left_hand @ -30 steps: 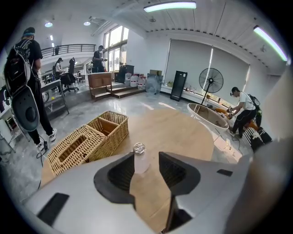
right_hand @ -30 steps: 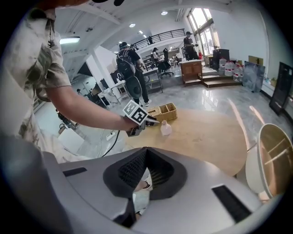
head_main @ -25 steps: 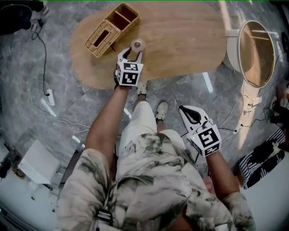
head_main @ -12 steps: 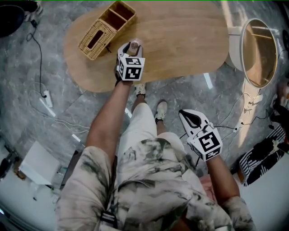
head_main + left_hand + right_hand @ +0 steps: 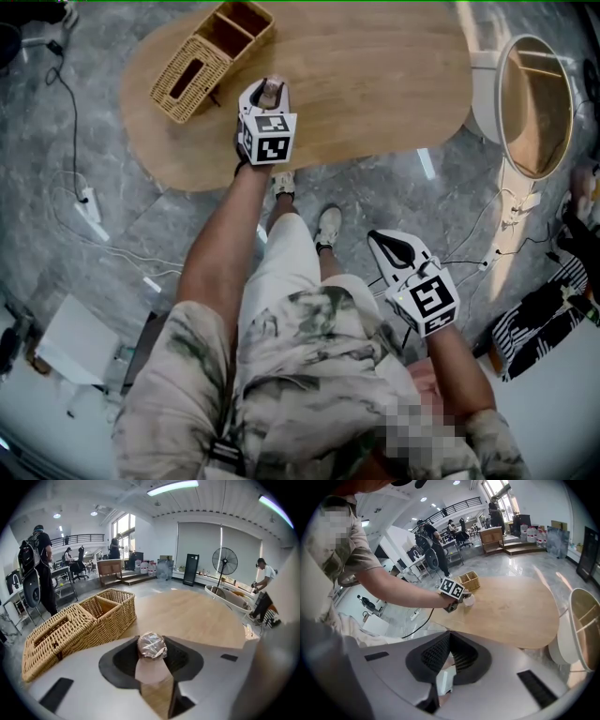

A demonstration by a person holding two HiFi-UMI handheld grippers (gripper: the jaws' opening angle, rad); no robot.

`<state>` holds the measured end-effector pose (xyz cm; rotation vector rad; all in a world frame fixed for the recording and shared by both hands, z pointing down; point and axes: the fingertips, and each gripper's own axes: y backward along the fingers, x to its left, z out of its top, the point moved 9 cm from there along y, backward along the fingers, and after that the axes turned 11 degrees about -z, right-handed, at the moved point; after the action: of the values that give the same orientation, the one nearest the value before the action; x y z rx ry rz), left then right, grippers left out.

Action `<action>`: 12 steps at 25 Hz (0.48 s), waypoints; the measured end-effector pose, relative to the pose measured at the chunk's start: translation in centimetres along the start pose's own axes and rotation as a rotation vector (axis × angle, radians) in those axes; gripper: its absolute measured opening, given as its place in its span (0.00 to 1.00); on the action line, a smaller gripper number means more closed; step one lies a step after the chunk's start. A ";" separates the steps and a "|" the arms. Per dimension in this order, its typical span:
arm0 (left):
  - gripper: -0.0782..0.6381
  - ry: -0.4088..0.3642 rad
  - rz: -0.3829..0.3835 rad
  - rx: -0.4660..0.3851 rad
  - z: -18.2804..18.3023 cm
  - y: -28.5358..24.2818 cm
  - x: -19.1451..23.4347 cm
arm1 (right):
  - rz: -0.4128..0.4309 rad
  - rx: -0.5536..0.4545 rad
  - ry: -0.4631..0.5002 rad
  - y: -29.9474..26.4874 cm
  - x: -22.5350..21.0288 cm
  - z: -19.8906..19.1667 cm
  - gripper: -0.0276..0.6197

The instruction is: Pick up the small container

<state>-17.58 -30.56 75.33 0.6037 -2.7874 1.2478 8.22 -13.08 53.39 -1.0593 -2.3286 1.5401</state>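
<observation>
Fingers (image 5: 123, 657) of the left gripper (image 5: 266, 94) have just been closing round the small container (image 5: 151, 645), which stands on the tabletop (image 5: 375, 84) between their tips, apparently touching both. Right gripper (image 5: 449, 639) fingers are closed, empty, above the floor (image 5: 450, 187).

The floor (image 5: 94, 122) is polished grey marble-patterned stone, with a thin black cable (image 5: 70, 103) and a white power strip (image 5: 87, 199) lying on it. An oval light-wood table (image 5: 375, 84) stands on it, and just beside the table's far end sits a round white-rimmed piece of furniture (image 5: 530, 108) with a tan inside. The walls are white. Tall windows (image 5: 121, 527) let in daylight near a mezzanine with a black railing (image 5: 82, 537). Long strip lights (image 5: 173, 487) run across the white ceiling. Grey blinds (image 5: 199, 541) hang behind a standing fan (image 5: 225, 562) and a tall black unit (image 5: 190, 569).
</observation>
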 end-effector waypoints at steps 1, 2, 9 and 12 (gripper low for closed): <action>0.32 0.001 -0.001 0.001 0.1 0.0 0.0 | -0.001 -0.002 -0.001 0.0 -0.1 0.0 0.07; 0.32 0.000 -0.003 0.003 0.2 0.0 0.0 | -0.002 -0.003 -0.002 0.1 -0.2 0.0 0.07; 0.32 0.014 -0.009 0.029 0.4 0.6 0.3 | -0.012 -0.023 -0.009 0.5 -0.3 0.1 0.07; 0.32 0.025 -0.009 0.028 0.7 1.5 0.1 | -0.021 -0.027 -0.015 1.1 -0.3 0.0 0.07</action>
<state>-18.12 -30.21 73.75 0.5971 -2.7485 1.2864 8.90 -13.01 52.52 -1.0292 -2.3688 1.5186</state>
